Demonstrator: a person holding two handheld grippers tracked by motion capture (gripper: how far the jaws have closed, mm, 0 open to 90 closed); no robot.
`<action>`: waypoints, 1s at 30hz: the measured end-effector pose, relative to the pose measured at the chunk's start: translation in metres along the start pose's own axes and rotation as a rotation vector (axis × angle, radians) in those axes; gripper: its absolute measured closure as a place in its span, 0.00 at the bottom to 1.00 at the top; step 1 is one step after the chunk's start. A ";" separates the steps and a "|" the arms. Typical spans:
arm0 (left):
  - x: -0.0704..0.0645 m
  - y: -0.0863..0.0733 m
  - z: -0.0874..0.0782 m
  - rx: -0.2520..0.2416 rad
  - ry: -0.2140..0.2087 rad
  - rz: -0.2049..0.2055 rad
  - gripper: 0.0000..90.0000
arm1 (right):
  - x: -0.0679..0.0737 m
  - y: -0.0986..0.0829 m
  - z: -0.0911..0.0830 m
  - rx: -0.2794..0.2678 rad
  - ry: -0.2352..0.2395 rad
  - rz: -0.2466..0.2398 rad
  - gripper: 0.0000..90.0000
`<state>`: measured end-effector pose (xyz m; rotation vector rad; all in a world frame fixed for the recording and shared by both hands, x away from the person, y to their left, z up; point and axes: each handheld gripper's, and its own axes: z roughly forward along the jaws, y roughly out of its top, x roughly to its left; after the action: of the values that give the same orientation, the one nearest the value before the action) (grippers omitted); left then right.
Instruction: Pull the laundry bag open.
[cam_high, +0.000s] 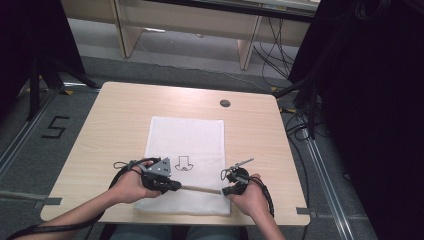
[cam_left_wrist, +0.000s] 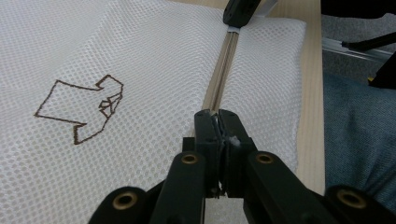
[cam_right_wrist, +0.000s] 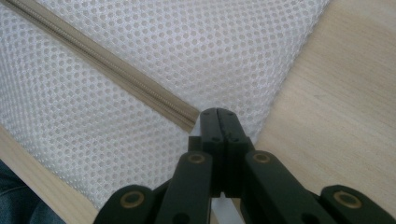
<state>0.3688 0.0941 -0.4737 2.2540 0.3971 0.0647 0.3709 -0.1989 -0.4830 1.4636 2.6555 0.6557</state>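
At the lower middle of the high view, you hold both grippers low over a white mesh bag (cam_high: 186, 145) spread flat on a wooden table (cam_high: 115, 120), the bag running from the centre of the frame down to the near edge. Your left gripper (cam_high: 172, 186) sits at lower left of the bag, your right gripper (cam_high: 226, 190) at its lower right corner, and a tan zipper (cam_high: 200, 189) runs straight between them along the near edge. In the left gripper view, the jaws rise from the bottom centre and are pressed together on a small pale piece at the near end of the zipper (cam_left_wrist: 224, 70), most likely its pull; the zipper stretches to the upper centre, where your other gripper (cam_left_wrist: 240, 11) meets it. A brown outline drawing (cam_left_wrist: 79, 109) marks the mesh at left of that frame. In the right gripper view, the jaws are closed flat against each other at the centre, pinching the bag's mesh (cam_right_wrist: 140, 70) right at the end of the zipper (cam_right_wrist: 112, 70), which slants in from the upper left; bare table (cam_right_wrist: 336, 107) fills the right. A small dark round cap (cam_high: 225, 103) lies on the table beyond the bag.
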 end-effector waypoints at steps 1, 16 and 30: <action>0.000 0.000 0.000 0.000 0.000 0.001 0.97 | 0.000 0.000 0.000 -0.001 0.000 0.000 1.00; 0.004 -0.005 -0.007 0.006 0.009 0.000 0.97 | -0.001 0.000 0.000 -0.003 -0.001 -0.009 1.00; 0.007 -0.013 -0.015 0.008 0.021 -0.025 0.97 | -0.001 0.000 0.000 -0.004 -0.002 -0.005 1.00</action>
<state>0.3697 0.1155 -0.4737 2.2579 0.4372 0.0744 0.3715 -0.2001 -0.4832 1.4560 2.6538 0.6579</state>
